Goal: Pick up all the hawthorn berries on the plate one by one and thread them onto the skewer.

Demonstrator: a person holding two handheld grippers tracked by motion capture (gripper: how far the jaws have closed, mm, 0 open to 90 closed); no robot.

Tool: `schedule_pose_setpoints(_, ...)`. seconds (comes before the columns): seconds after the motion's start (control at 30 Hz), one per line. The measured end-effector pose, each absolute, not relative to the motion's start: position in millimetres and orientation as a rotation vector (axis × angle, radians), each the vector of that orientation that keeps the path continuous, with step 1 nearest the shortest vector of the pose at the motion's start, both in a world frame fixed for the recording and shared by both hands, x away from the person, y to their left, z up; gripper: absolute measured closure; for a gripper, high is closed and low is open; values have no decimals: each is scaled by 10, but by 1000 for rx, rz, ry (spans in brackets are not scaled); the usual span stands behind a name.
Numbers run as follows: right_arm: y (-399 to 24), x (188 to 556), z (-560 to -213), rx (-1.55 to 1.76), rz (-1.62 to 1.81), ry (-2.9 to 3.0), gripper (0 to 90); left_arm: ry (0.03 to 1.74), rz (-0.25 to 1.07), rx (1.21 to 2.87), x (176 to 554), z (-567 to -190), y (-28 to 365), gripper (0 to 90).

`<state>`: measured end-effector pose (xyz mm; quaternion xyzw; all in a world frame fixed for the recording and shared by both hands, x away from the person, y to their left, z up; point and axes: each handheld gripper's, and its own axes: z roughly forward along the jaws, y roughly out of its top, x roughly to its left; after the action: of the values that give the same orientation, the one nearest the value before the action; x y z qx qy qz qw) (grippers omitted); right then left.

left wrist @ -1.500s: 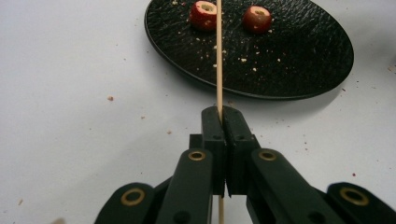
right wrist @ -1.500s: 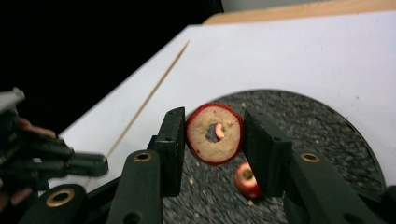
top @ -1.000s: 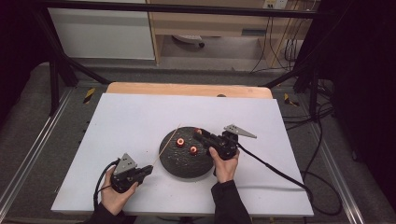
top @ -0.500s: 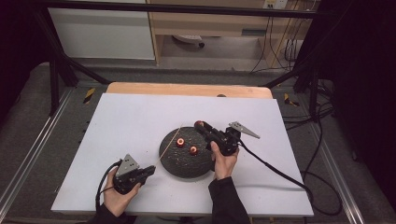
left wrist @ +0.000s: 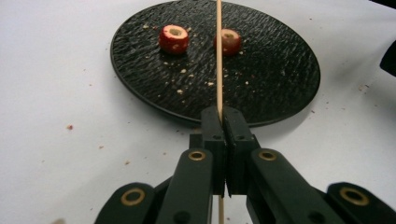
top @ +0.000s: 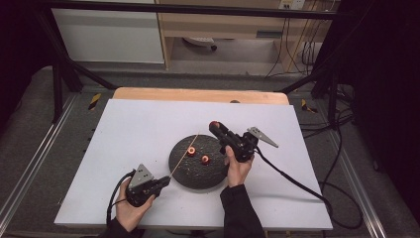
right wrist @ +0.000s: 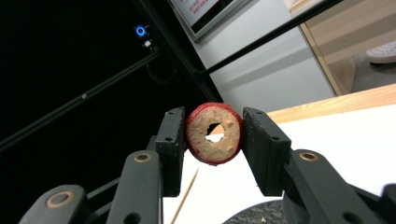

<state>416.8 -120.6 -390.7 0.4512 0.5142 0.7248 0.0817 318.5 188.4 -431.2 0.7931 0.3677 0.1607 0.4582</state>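
Note:
A black round plate [top: 185, 174] [left wrist: 280, 79] lies mid-table with two cored red fruit pieces [top: 191, 151] [top: 205, 159] [left wrist: 173, 38] [left wrist: 229, 41] on it. My left gripper [top: 165, 182] [left wrist: 224, 114] rests at the plate's near-left edge, shut on a thin wooden skewer [top: 184, 155] [left wrist: 218, 56] that slants up over the plate. My right gripper [top: 214, 125] [right wrist: 214, 135] hovers above the plate's far-right rim, tilted upward, shut on a third red fruit piece [top: 214, 124] [right wrist: 215, 133] with a hole through its pale core. The skewer's tip [right wrist: 184, 198] shows below that piece.
The white tabletop [top: 133, 129] surrounds the plate, with a wooden strip [top: 198, 95] along its far edge. Crumbs dot the plate and the table near it. Cables [top: 292, 178] trail from the right gripper over the table's right side. Black frame bars and cabinets stand behind.
My right gripper has lifted the red fruit piece off the plate, moving up and toward the far right. The left gripper and skewer have stayed put.

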Motion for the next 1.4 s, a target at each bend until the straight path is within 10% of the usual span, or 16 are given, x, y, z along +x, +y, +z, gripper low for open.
schedule_pose_setpoints(1.4,-1167,4222,-3969,1311,2309,1328,611,868,364,1890,3189,-4160,1565,886)
